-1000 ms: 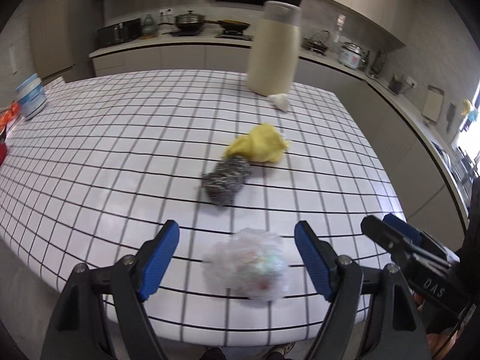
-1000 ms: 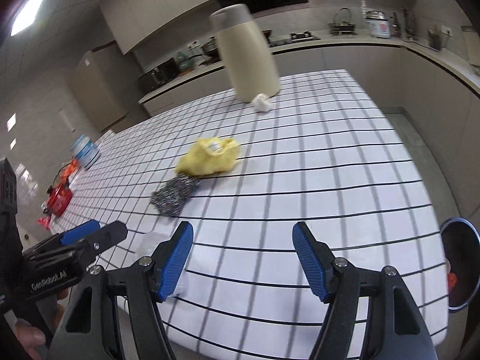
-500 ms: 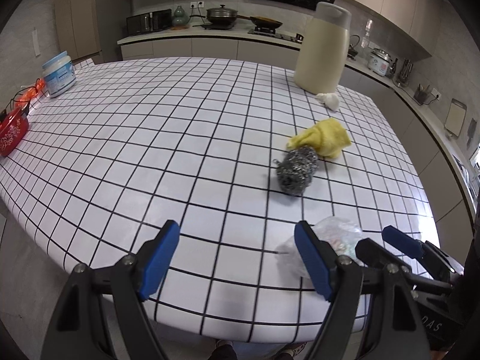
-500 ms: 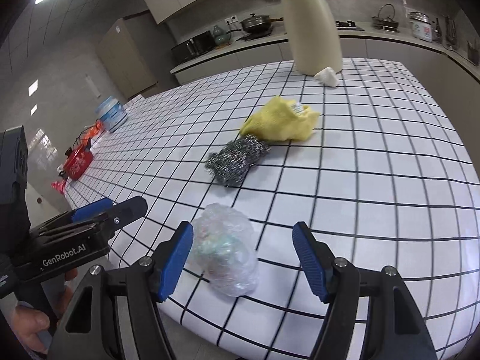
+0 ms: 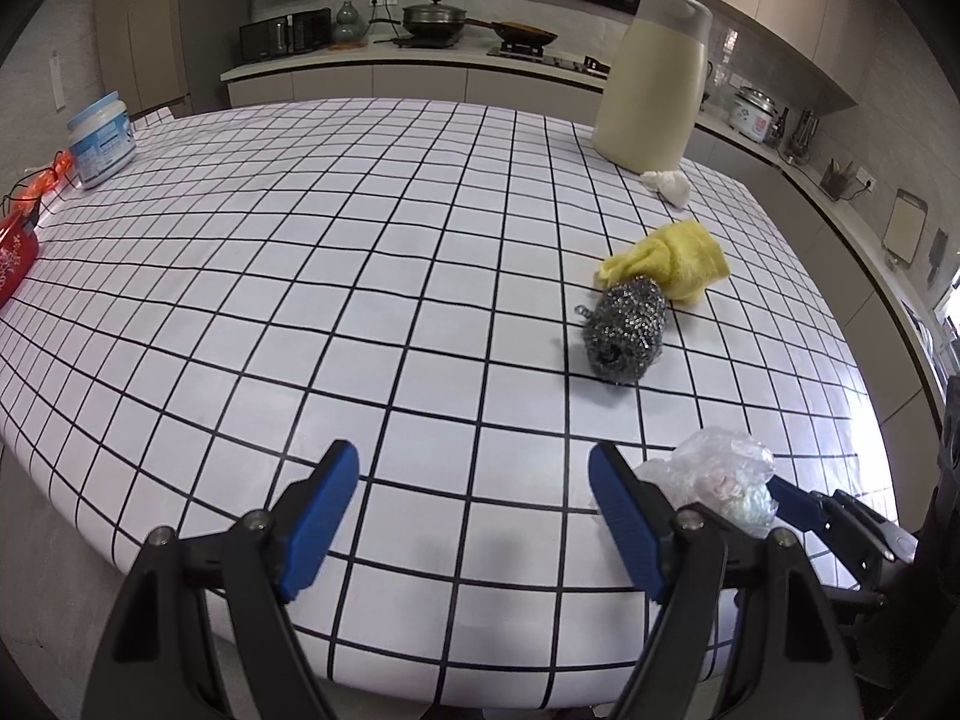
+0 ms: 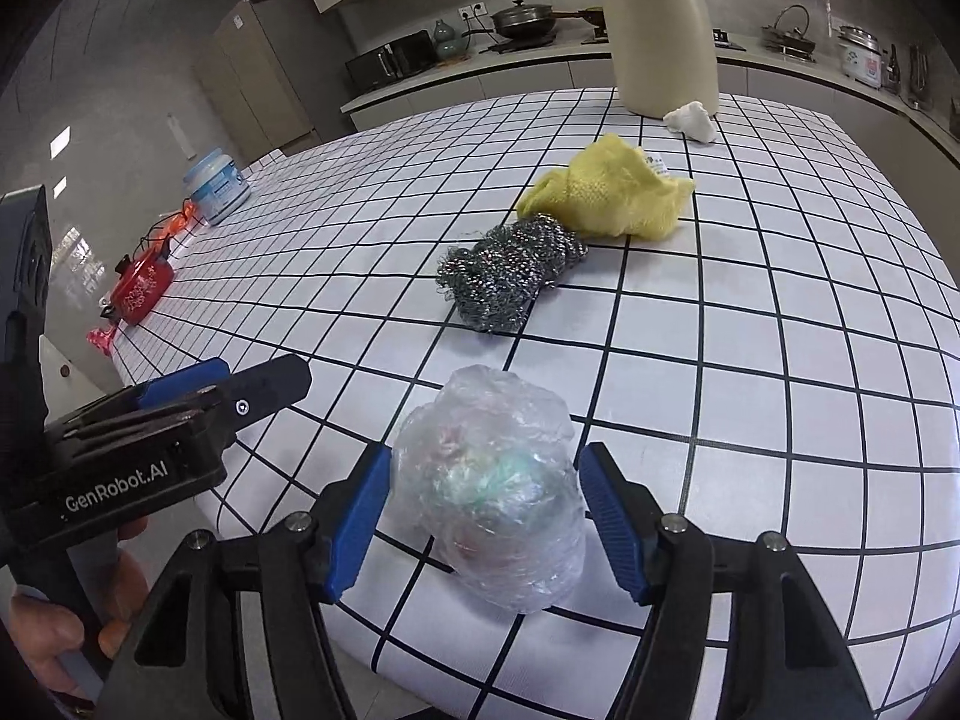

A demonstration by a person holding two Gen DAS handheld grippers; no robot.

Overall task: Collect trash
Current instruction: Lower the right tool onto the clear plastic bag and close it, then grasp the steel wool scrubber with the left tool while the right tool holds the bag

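A: Where's the crumpled plastic wad [image 6: 492,492]?

B: Low centre of the right wrist view, on the desk [image 6: 780,324] edge, between the right gripper [image 6: 483,519] pads, spread apart.

A: Left gripper [image 5: 474,516]?

B: Also apart, wad off to its lower right; the right is nearer.

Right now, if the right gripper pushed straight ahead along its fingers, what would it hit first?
The crumpled plastic wad, already sitting between the open fingers of the right gripper. Beyond it, roughly in line, lies the steel wool scrubber, though depth is hard to judge.
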